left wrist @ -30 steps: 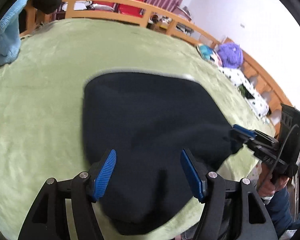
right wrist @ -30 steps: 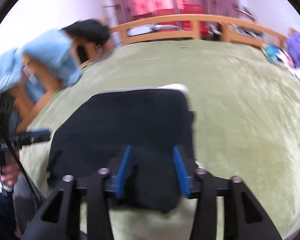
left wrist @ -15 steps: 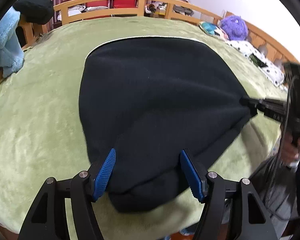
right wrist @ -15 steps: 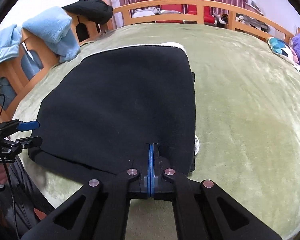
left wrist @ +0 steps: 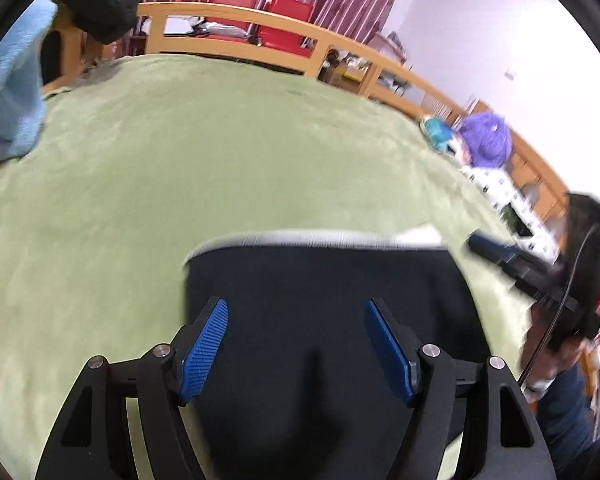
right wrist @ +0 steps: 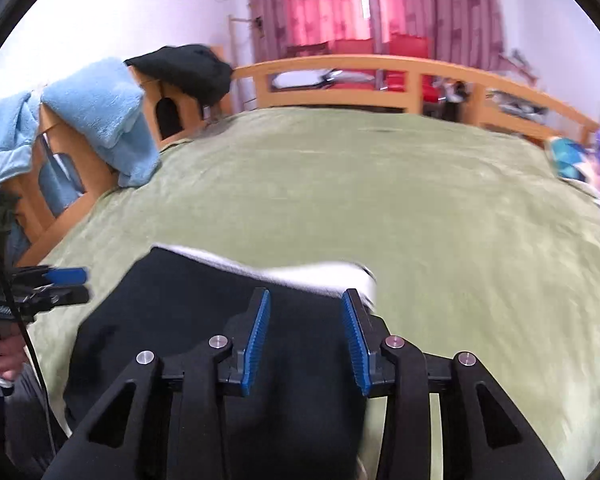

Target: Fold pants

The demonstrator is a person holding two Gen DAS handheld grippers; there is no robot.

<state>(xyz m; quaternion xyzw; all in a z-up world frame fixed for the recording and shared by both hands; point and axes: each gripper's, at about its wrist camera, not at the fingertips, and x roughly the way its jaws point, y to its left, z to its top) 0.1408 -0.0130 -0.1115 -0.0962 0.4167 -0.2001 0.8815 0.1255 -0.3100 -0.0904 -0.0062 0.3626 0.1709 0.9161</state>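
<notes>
A green plush blanket (left wrist: 220, 168) covers a bed ringed by a wooden rail (right wrist: 340, 80), with red curtains (right wrist: 340, 4) behind and light blue towels (right wrist: 100, 116) draped over the woodwork at the left. The dark pants (left wrist: 320, 320) lie folded on the near part of the blanket, a pale lining strip showing along their far edge. Above the cloth, the left gripper (left wrist: 296, 344) has its blue pads spread wide and holds nothing, and the right gripper (right wrist: 306, 340) likewise stands parted over the fabric.
</notes>
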